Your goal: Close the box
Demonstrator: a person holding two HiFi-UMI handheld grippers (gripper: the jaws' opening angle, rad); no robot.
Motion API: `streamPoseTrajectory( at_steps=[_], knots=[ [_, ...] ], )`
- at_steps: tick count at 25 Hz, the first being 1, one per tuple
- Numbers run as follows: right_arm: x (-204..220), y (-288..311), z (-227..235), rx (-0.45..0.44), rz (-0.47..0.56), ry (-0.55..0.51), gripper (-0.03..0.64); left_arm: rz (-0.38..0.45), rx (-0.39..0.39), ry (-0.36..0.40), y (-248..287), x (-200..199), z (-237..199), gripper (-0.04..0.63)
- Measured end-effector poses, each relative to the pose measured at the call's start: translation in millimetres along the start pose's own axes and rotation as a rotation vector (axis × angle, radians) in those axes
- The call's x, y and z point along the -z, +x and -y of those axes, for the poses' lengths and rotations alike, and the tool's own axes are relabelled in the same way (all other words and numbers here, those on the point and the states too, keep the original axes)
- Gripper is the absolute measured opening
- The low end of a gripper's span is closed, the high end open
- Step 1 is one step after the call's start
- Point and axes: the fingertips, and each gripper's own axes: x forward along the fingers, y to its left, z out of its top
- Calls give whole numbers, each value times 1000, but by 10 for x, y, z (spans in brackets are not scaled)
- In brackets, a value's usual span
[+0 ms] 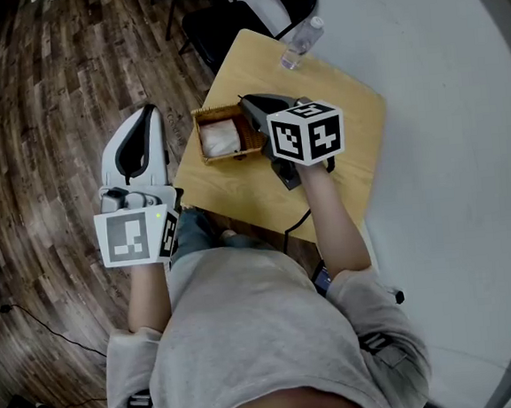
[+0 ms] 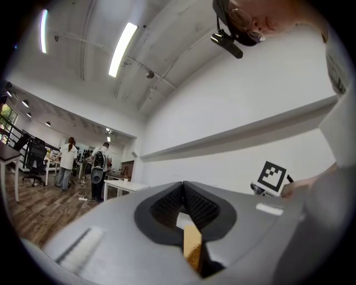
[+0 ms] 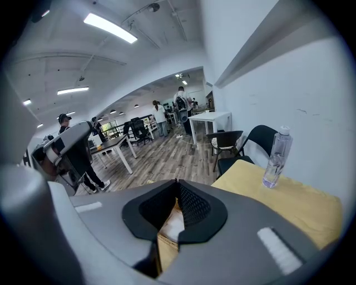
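Observation:
A small brown box (image 1: 216,113) stands open on the wooden table (image 1: 339,138), with something white inside. My right gripper (image 1: 245,102) reaches over the table with its tips by the box's right rim, jaws shut and nothing between them. In the right gripper view the tips (image 3: 177,181) meet, and the box (image 3: 164,247) shows through the gap below them. My left gripper (image 1: 149,108) hangs over the floor, left of the table and apart from the box. Its tips (image 2: 182,183) also meet with nothing held.
A clear plastic bottle (image 1: 300,42) stands at the table's far corner, also seen in the right gripper view (image 3: 276,157). A black chair (image 1: 243,13) sits beyond the table. A white wall runs along the right. People stand at desks far off (image 2: 100,164).

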Motion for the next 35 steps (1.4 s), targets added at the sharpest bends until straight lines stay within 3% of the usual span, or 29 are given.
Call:
streamPoseTrajectory(
  at_steps=[35],
  knots=[
    [1061,-63,-72,-42,-93,42,17,-16,-71,40,-543,9,483,58]
  ],
)
